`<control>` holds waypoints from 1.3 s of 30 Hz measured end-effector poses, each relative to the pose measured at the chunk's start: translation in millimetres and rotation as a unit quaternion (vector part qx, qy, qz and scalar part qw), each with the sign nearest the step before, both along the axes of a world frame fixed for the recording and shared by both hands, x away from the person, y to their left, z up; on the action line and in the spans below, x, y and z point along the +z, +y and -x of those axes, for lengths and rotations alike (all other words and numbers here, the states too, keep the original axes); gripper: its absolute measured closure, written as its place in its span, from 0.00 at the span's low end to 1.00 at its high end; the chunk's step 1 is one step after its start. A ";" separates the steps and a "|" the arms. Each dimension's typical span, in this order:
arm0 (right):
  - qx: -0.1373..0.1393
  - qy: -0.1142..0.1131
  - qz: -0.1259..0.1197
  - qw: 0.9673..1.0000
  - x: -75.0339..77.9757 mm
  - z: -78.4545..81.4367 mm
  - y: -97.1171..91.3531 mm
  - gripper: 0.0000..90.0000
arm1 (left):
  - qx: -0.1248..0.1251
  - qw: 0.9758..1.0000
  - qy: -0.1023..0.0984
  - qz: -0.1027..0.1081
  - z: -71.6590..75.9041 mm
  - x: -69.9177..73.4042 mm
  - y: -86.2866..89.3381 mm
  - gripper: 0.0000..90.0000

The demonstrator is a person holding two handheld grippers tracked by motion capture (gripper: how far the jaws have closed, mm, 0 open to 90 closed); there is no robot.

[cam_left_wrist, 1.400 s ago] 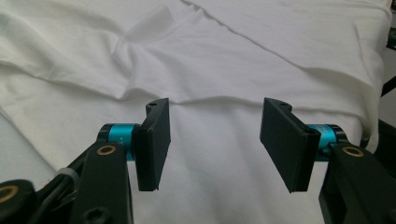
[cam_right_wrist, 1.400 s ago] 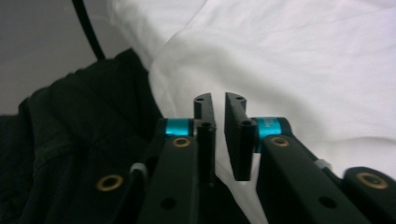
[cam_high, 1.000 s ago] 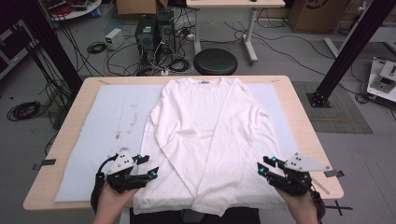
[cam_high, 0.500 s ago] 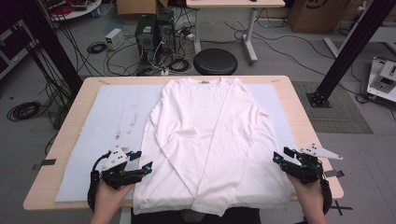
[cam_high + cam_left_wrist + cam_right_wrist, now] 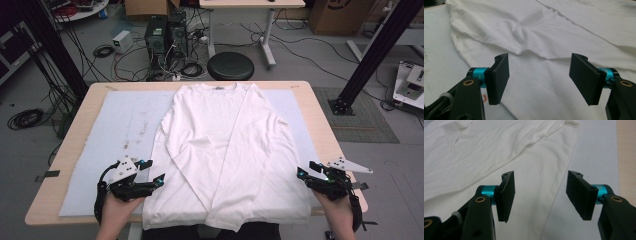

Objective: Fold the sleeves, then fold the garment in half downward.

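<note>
Shirt (image 5: pixel 225 150) between both open jaws

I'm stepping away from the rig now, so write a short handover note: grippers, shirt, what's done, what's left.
Left gripper: open, jaws just widened, nothing between them, at the shirt's left edge.
Right gripper: open, jaws just widened, empty, at the shirt's right edge.
White long-sleeved shirt: flat on the pale mat, collar at the far side, both sleeves folded across the body.
Done: sleeves in.
Left: probably folding the body.
</note>
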State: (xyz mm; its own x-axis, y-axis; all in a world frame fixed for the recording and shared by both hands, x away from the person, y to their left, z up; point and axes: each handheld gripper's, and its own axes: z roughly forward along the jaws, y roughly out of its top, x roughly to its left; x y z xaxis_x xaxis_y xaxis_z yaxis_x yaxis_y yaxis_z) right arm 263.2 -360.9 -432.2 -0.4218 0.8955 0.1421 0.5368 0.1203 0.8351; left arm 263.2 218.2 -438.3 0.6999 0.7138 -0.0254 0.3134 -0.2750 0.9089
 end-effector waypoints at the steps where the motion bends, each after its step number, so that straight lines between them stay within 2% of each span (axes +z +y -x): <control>1: 0.000 0.000 0.001 1.000 0.3 0.6 0.2 0.45 | -0.001 1.000 0.000 0.000 -0.1 -0.1 -0.1 0.36; 11: 0.008 -0.004 0.003 1.000 0.8 2.1 3.2 0.44 | -0.004 1.000 -0.002 -0.003 0.4 0.0 -2.1 0.36; 16: 0.001 0.001 0.001 1.000 0.8 1.7 1.8 0.44 | 0.002 1.000 -0.001 -0.003 2.3 0.8 -0.8 0.36; 23: -0.004 0.009 0.002 1.000 0.0 2.6 -2.6 0.47 | 0.016 1.000 0.017 -0.007 1.7 -3.1 1.0 0.37; 25: -0.007 0.011 0.000 1.000 -0.4 2.9 -3.8 0.48 | 0.031 0.999 0.032 -0.011 2.4 -6.0 1.3 0.37; 26: -0.008 0.013 0.001 1.000 -0.6 3.1 -4.5 0.49 | 0.031 0.999 0.032 -0.011 2.4 -6.0 1.3 0.38; 30: -0.010 0.016 0.001 1.000 -2.1 5.4 -5.7 0.51 | 0.045 0.997 0.057 -0.006 5.5 -11.4 4.3 0.40; 33: -0.012 0.021 0.007 1.000 -2.9 10.7 -4.8 0.52 | 0.053 0.997 0.056 -0.003 13.5 -12.1 5.0 0.41; 35: -0.015 0.025 0.010 1.000 -2.8 14.9 -3.5 0.53 | 0.060 0.996 0.068 -0.008 18.5 -14.8 4.5 0.43; 36: -0.015 0.027 0.010 0.999 -3.1 16.9 -2.7 0.54 | 0.069 0.995 0.078 -0.014 21.6 -16.2 4.1 0.44; 38: -0.017 0.031 0.014 0.999 -4.3 19.3 -1.6 0.55 | 0.072 0.994 0.082 -0.014 23.1 -16.2 3.9 0.47; 39: -0.022 0.043 0.018 0.999 -7.2 21.0 0.1 0.55 | 0.089 0.991 0.096 -0.015 26.0 -15.8 2.9 0.50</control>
State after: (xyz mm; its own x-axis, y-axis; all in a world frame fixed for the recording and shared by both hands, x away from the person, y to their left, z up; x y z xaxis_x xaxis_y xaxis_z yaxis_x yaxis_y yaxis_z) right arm 242.2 -360.7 -439.4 -0.3696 0.9180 0.1438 0.6122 0.1242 0.7809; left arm 237.2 221.1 -454.0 0.5479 0.8275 -0.1227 0.5251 -0.2260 0.8205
